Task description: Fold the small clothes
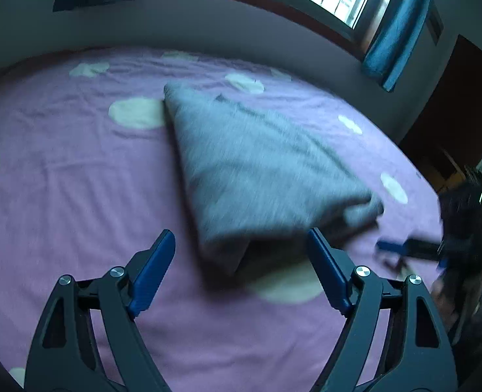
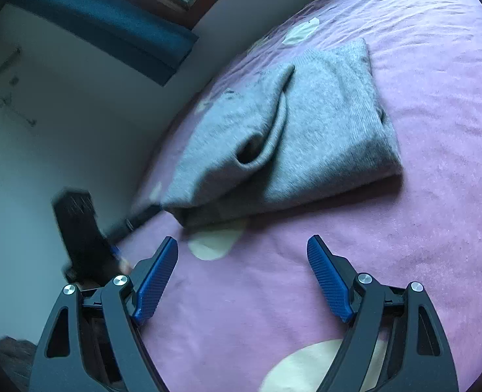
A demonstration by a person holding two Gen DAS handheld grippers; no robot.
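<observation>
A grey knit garment [image 1: 257,166] lies folded on the purple bed cover [image 1: 77,170], its near edge lifted a little off the cover. My left gripper [image 1: 241,248] is open and empty, hovering just short of that near edge. In the right wrist view the same grey garment [image 2: 299,137] lies folded with a deep crease down its middle. My right gripper [image 2: 242,254] is open and empty, above the cover in front of the garment. The right gripper also shows blurred at the right edge of the left wrist view [image 1: 414,248].
The purple cover [image 2: 420,215] has cream spots. A pale wall [image 1: 208,29] runs along the far side of the bed, with a window and blue curtains [image 1: 401,23] above it. A dark doorway [image 1: 453,98] stands to the right.
</observation>
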